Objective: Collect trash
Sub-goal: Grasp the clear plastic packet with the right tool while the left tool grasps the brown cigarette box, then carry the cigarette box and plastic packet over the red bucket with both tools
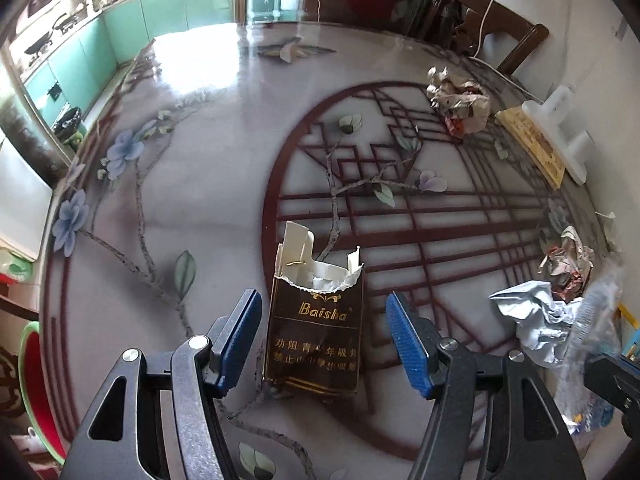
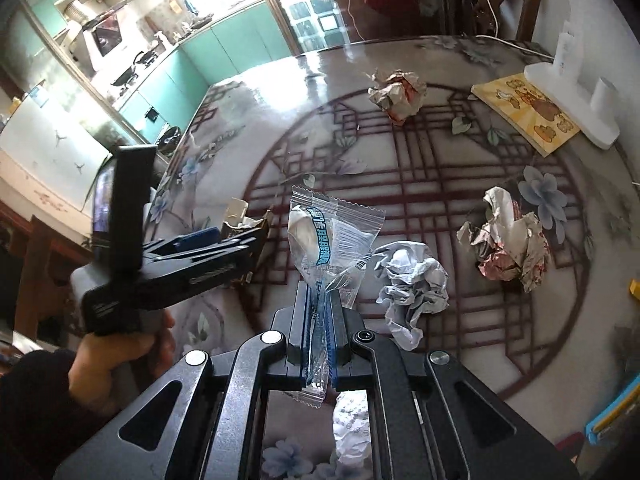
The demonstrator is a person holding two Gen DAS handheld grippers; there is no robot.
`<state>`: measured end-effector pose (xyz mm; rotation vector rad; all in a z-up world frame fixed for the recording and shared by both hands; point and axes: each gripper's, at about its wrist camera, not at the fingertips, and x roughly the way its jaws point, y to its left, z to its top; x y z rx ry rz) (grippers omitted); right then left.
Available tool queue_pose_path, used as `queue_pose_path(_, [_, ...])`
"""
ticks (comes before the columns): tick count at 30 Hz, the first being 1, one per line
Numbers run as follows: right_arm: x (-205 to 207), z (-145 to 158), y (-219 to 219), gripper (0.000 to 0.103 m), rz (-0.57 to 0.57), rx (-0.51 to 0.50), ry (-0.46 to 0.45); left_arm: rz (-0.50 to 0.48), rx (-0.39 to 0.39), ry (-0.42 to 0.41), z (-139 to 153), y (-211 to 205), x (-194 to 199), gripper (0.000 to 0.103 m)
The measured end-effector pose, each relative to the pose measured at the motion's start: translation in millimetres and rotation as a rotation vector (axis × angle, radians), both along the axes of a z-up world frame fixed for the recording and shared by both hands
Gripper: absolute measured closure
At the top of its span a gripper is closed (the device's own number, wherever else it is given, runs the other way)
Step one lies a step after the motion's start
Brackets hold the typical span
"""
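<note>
A torn dark brown cigarette pack (image 1: 316, 328) lies on the patterned table between the blue pads of my left gripper (image 1: 325, 308), which stands open around it without touching. My right gripper (image 2: 319, 300) is shut on a clear plastic snack wrapper (image 2: 334, 240) that sticks up from its pads, lifted off the table. In the right wrist view the left gripper (image 2: 224, 240) hovers over the pack (image 2: 246, 222), held by a hand (image 2: 116, 356). A crumpled white paper ball (image 2: 412, 280) lies just right of the wrapper.
Two crumpled printed paper wads (image 2: 508, 244) (image 2: 398, 94) lie on the table, near right and far. A yellow picture book (image 2: 528, 112) and a white plastic stand (image 2: 576, 92) sit at the far right. A wooden chair (image 1: 508, 28) stands behind the table. A green-rimmed red bowl (image 1: 38, 396) sits beyond the left edge.
</note>
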<state>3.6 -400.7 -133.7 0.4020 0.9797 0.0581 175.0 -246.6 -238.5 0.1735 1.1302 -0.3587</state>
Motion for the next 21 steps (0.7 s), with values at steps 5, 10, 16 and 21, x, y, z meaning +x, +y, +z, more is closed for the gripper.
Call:
queue_pose_path(5, [0.7, 6.5, 9.2, 0.097, 0.014, -0.036, -0.015, 0.004, -0.035, 0.011, -1.1, 4.6, 0.4, 0.06])
queue_pose_path(10, [2.1, 12.3, 22.0, 0.097, 0.039, -0.048, -0.024, 0.016, -0.101, 0.005, 22.4, 22.3, -11.4, 0.098])
queue_pose_path(16, [0.6, 19.5, 38.0, 0.097, 0.054, -0.047, -0.04, 0.014, -0.132, -0.065, 54.5, 50.7, -34.1, 0.098])
queue_pose_path(21, [-7.9, 15.8, 36.0, 0.097, 0.031, -0.044, -0.023, 0.001, -0.121, -0.052, 53.7, 57.6, -32.8, 0.088])
